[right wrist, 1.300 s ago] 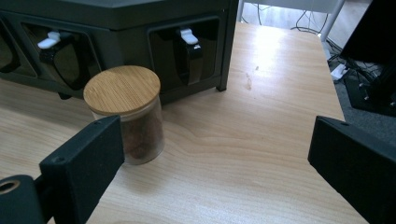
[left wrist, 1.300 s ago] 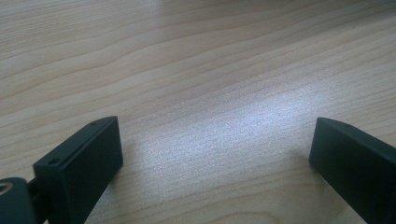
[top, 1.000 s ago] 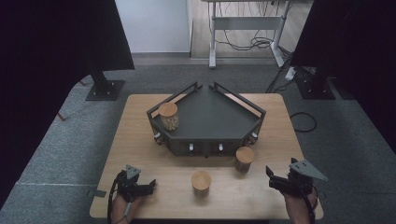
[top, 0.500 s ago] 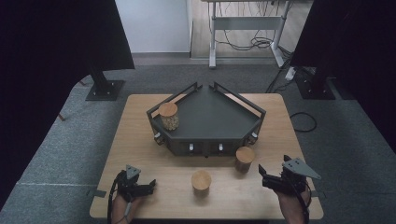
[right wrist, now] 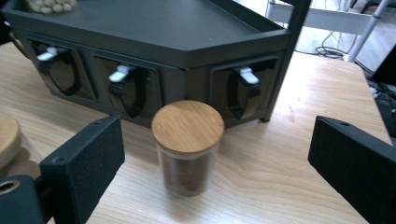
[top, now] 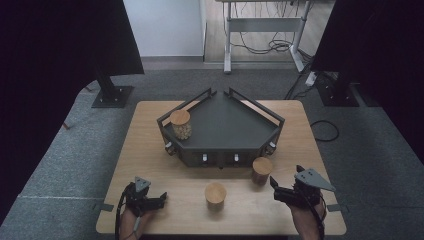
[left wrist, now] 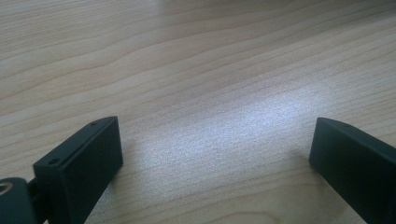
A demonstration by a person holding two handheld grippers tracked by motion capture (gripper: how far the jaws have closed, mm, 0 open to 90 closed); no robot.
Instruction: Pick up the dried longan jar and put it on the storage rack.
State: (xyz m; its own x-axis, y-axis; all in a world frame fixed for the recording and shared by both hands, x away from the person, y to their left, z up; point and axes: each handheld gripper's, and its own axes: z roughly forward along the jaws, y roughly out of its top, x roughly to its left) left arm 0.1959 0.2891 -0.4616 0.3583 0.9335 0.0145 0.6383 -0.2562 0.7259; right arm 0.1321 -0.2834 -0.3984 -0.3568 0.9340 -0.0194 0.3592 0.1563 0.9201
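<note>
Both claws rest low at the near edge of the pale wooden table (top: 150, 125) in the high view: left gripper (top: 159, 199) and right gripper (top: 274, 189), its jaws spread beside a glass jar with bamboo lid (top: 261, 170). Left gripper view: jaws parted over bare wood, holding nothing. Right gripper view: jaws wide, released; the jar (right wrist: 187, 145) stands between them farther off, before the dark five-sided metal rack (right wrist: 154, 32).

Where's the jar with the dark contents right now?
The dark-filled jar stands on the table just before the black rack's right front corner, ahead of the open right gripper.

Black stand (top: 111, 85), white desk frame (top: 260, 30), floor cables (top: 272, 47).
</note>
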